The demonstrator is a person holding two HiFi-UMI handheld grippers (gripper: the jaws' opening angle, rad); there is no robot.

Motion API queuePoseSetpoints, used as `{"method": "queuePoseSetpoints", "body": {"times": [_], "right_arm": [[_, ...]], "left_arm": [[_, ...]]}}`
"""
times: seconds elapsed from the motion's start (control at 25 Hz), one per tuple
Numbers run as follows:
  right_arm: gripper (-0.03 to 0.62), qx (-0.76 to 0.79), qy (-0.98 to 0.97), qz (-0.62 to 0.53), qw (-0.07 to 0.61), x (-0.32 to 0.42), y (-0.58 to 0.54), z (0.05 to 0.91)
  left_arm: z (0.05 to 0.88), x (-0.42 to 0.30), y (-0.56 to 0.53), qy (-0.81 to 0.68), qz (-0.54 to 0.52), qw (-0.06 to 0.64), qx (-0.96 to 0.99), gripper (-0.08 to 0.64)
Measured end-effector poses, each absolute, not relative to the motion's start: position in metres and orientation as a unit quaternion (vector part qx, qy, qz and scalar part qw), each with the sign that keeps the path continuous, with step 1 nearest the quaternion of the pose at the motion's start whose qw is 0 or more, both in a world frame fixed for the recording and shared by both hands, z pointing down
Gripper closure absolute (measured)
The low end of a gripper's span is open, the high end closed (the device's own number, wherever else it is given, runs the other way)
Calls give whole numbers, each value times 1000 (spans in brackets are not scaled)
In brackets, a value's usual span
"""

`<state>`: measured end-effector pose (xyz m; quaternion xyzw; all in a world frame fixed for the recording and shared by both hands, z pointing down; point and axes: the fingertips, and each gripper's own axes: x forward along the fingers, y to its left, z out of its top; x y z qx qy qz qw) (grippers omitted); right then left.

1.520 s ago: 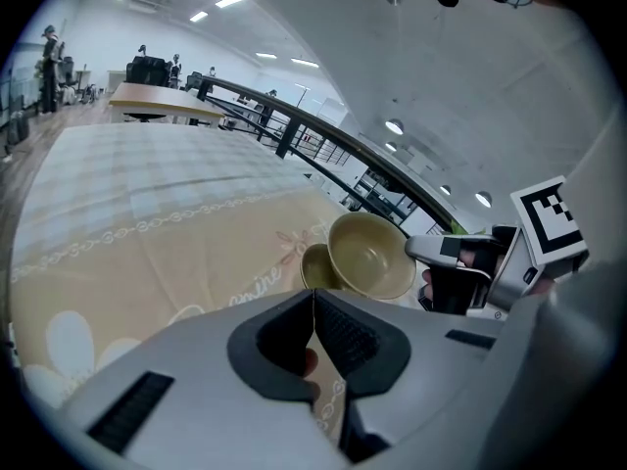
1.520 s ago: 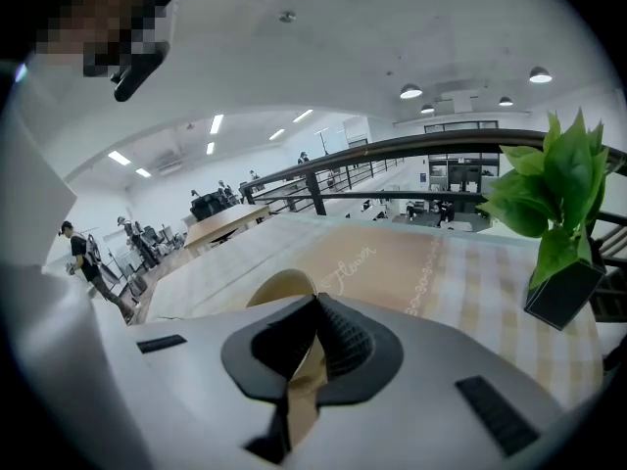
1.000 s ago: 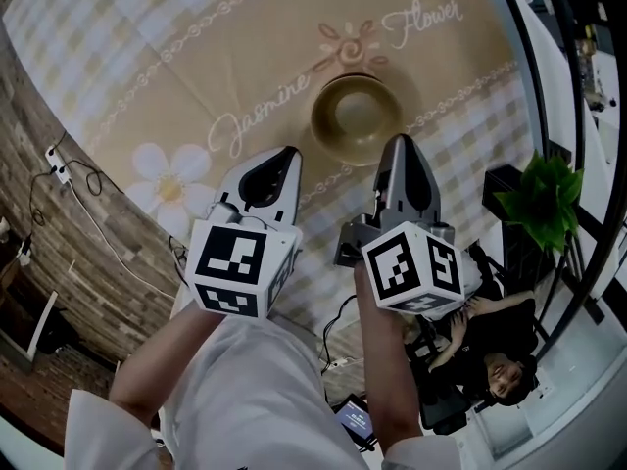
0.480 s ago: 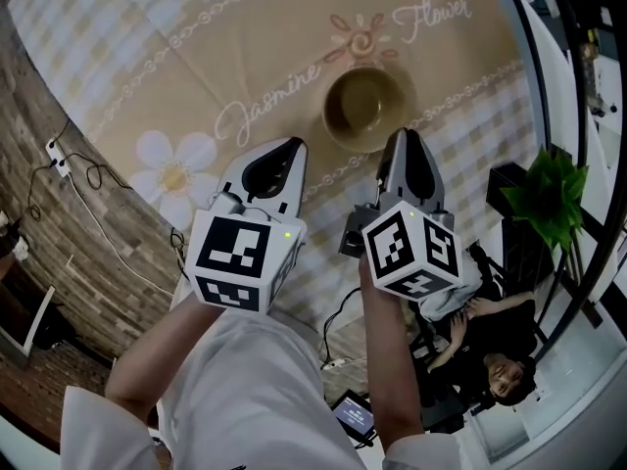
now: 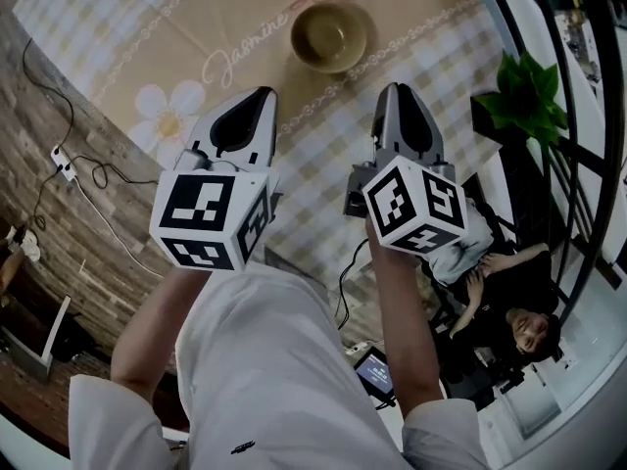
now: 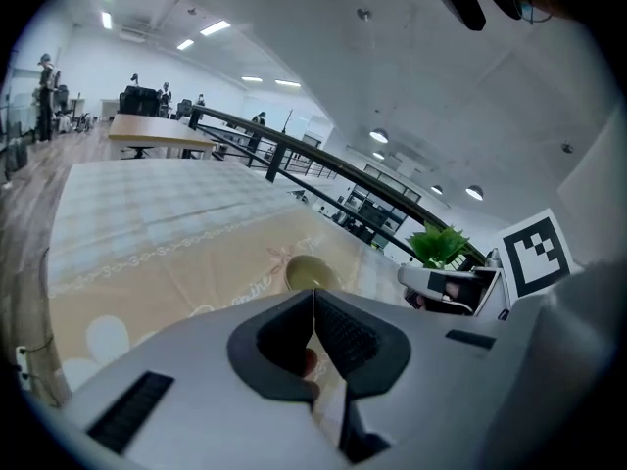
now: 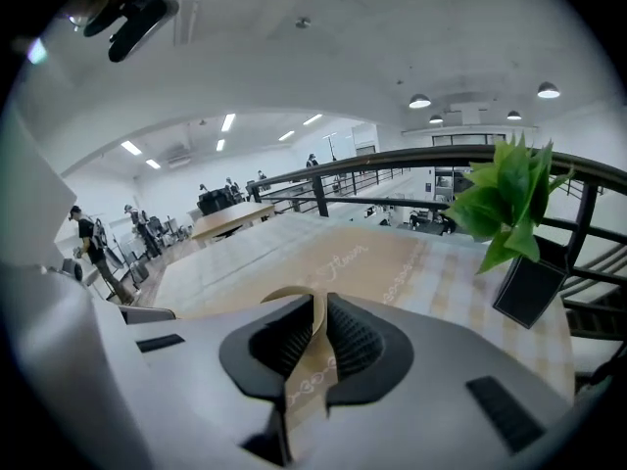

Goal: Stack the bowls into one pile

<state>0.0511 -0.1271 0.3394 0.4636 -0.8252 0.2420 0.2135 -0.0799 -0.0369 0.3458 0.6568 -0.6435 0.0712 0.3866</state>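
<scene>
Compared with a second ago, both grippers sit farther back from the bowl, which then lay just beyond the right jaw tips and now lies well ahead of them, near the top of the head view.

Nearest are the person's white sleeves (image 5: 255,360) and the two black-and-white marker cubes. The left gripper (image 5: 261,93) is smooth grey plastic with ribbed black pads; its jaws are pressed together at the tips, with nothing between them. The right gripper (image 5: 397,88) is the same build; its jaws stand a narrow slit apart and are empty, with only patterned cloth showing through the slit.

Under and ahead of both lies a matte beige tablecloth (image 5: 147,37) with pale checks, looping borders, cursive lettering and a white daisy print (image 5: 167,111) left of the left jaws.

Ahead, between the two jaw lines, sits the round, glossy olive-tan bowl (image 5: 331,35), upright; whether others are nested inside it cannot be told. Nothing stands between jaws and bowl.

Right of the right jaws are a leafy green plant (image 5: 524,91) in a dark pot and a black railing (image 5: 578,164).
</scene>
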Motion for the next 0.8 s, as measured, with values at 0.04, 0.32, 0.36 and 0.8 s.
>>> {"method": "queuePoseSetpoints", "body": {"times": [0.04,0.32,0.36,0.8], "right_arm": [[552,463,-828,238,208,58,-120,330],[552,460,-844,220,167,115,-66,276],[552,462,-844,217,163,125,-58,270],[552,486,-843,205,110,215,26,204]], "left_arm": [[336,-74,-32,-641,74,378,664,537],[278,-33,4,-635,85,332,692,537],[268,-26,9,-634,88,322,698,537],[176,64,81,-603,84,254,751,537]]}}
